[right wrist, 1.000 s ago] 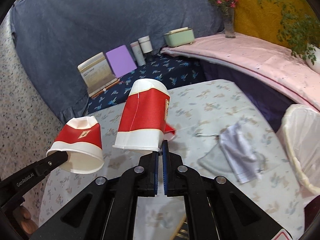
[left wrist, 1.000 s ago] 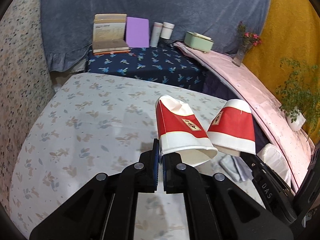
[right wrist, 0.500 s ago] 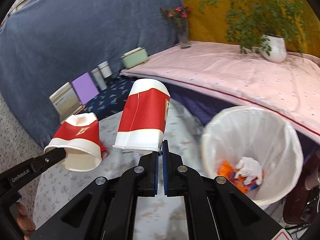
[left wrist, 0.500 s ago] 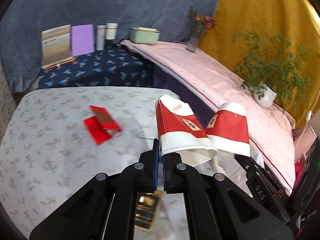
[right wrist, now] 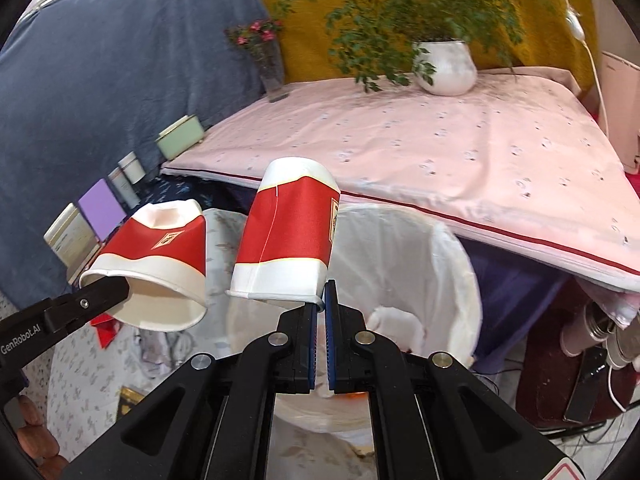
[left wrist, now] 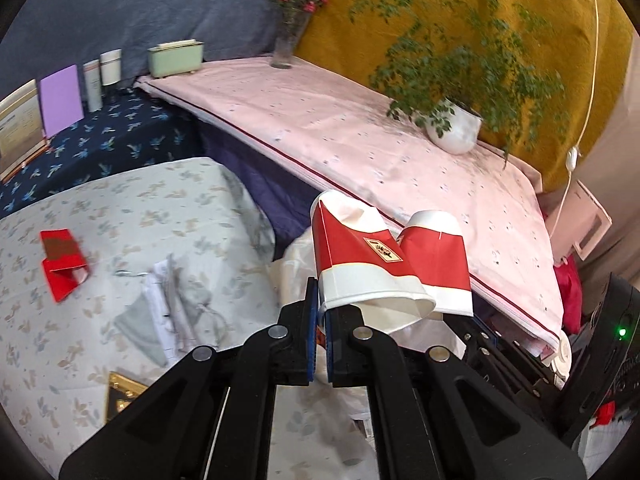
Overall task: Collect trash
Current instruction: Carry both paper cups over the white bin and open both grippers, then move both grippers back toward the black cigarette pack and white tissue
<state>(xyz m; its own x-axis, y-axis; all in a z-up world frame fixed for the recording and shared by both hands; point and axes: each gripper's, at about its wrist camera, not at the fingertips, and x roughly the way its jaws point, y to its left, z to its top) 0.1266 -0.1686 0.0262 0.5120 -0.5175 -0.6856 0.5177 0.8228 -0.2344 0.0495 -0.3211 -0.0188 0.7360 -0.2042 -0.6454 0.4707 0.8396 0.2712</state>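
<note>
A: What has changed over the last second?

B: Both hands have swung across the desk (left wrist: 120, 208) toward the bin. A second ago the views showed mostly the floral cloth; now the white-lined trash bin (right wrist: 460, 264) fills the middle of the right wrist view, right under the tools.

A: Left side first?

B: The left tool (left wrist: 319, 312) is clamped nearly shut on the rim of a crushed red-and-white paper cup (left wrist: 360, 256), mouth toward the camera. In the left view the bin's liner shows just below and behind it, toward 6 o'clock.

A: And the right?

B: The right tool (right wrist: 322, 300) is likewise pinched tight on the rim of the second cup (right wrist: 292, 236), which hangs above the bin's near rim.

A: So what's next?

B: I'd judge both cups are about ready to drop. A red packet (left wrist: 60, 264), a grey pouch (left wrist: 172, 308) and a gold-edged card (left wrist: 120, 392) lie on the desk at 9 o'clock, not yet collected.
</note>
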